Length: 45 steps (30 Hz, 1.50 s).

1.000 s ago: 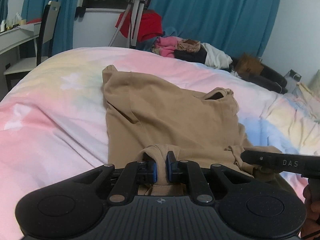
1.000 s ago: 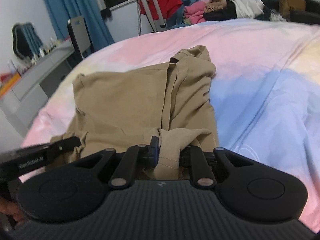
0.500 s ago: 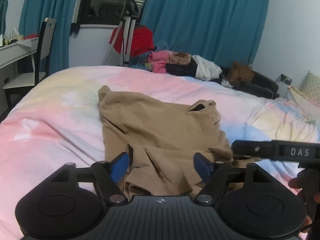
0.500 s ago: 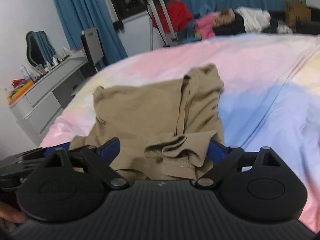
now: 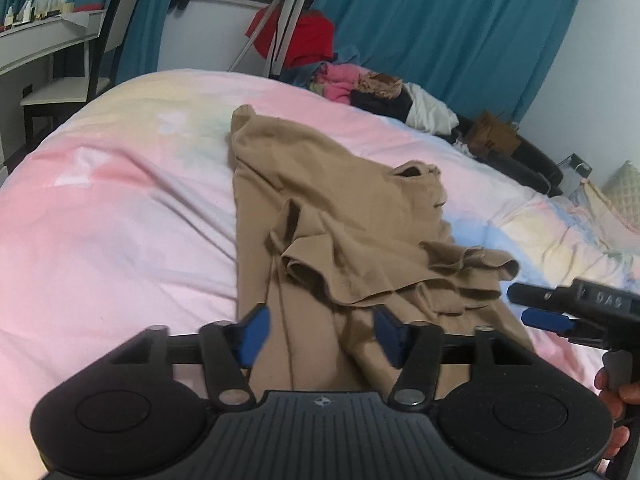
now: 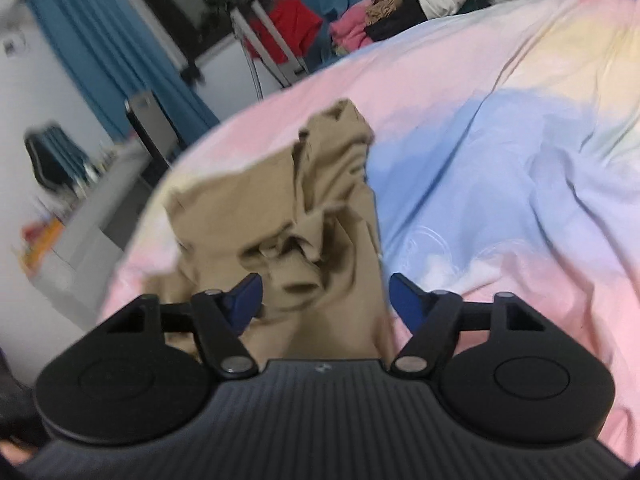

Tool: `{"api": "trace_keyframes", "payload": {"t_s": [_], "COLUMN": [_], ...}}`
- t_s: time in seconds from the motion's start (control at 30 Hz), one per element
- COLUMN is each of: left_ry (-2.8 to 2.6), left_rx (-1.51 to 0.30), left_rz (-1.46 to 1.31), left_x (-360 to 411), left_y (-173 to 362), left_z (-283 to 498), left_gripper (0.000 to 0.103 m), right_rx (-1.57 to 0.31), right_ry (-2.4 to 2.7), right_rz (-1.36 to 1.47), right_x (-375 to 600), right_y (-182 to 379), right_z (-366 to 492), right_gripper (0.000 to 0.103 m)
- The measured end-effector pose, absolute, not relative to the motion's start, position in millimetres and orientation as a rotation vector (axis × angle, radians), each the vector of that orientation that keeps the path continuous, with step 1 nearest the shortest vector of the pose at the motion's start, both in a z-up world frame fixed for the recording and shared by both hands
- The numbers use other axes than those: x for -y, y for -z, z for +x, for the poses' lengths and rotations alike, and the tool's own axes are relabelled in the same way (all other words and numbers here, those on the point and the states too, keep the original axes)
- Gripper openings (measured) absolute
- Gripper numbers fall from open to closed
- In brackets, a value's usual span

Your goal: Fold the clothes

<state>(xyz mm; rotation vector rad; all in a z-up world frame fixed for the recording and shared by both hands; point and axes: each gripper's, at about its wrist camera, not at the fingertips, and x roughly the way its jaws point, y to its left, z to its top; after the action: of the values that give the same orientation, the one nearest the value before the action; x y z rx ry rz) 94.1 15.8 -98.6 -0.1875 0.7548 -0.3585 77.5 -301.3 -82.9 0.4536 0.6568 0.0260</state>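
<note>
A tan garment (image 5: 340,208) lies partly folded on the pastel bedspread (image 5: 120,220), its near hem flopped back over the body in loose wrinkles. My left gripper (image 5: 320,332) hovers open just short of that hem, blue pads spread wide, holding nothing. In the right wrist view the same tan garment (image 6: 312,216) lies bunched ahead, and my right gripper (image 6: 324,300) stands open above its near edge. The right gripper (image 5: 560,308) also shows at the right side of the left wrist view, held by a hand (image 5: 616,396).
A pile of clothes (image 5: 372,88) sits at the far end of the bed, beside a tripod (image 5: 280,28) and blue curtains (image 5: 440,32). A chair (image 5: 80,80) and desk (image 5: 40,40) stand left of the bed. A pillow (image 5: 624,184) lies far right.
Both grippers were shut on the garment's hem a second ago; they opened, let the cloth drop onto the garment, and have drawn back and upward.
</note>
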Motion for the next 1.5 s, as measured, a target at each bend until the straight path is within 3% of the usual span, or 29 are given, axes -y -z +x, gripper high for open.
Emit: {"api": "trace_keyframes", "payload": {"t_s": [0.1,0.17,0.23,0.33,0.43,0.77,0.87,0.93,1.03,1.13,1.43,1.5], "left_ry": [0.354,0.340,0.339,0.336,0.333,0.280,0.282,0.277,0.288,0.322,0.316,0.297], "left_rx": [-0.778,-0.782,-0.769,-0.743,-0.726,-0.772,-0.772,-0.773,-0.772,-0.803,-0.985,-0.990], "left_rz": [-0.187,-0.181,-0.185,-0.202,-0.228,-0.216,-0.242,-0.274,-0.334,-0.382,-0.661,-0.720], "left_x": [-15,-15,-16,-20,-27,-31,-34,-38,-41,-36,-31,-33], "left_y": [107,111,110,103,95,99,92,85,74,75,124,134], "left_z": [98,99,97,93,86,81,75,66,47,31,53,58], "left_gripper": [0.037,0.018,0.005,0.004,0.003,0.005,0.012,0.039,0.065,0.080,0.080,0.079], "right_rx": [-0.685,-0.704,-0.723,-0.751,-0.736,-0.752,-0.744,-0.735,-0.690,-0.641,-0.570,-0.574], "right_ry": [-0.028,-0.029,-0.030,-0.032,-0.016,0.022,0.025,0.030,0.035,0.033,0.062,0.049], "right_rz": [0.448,0.444,0.440,0.434,0.423,0.421,0.453,0.471,0.452,0.425,0.347,0.373], "right_x": [300,299,299,297,299,308,312,313,310,305,294,297], "right_y": [90,95,100,107,103,107,104,100,88,75,53,52], "right_z": [79,80,80,82,76,77,74,71,64,58,46,48], "right_gripper": [0.073,0.063,0.041,0.020,0.011,0.008,0.008,0.009,0.009,0.010,0.015,0.048]}}
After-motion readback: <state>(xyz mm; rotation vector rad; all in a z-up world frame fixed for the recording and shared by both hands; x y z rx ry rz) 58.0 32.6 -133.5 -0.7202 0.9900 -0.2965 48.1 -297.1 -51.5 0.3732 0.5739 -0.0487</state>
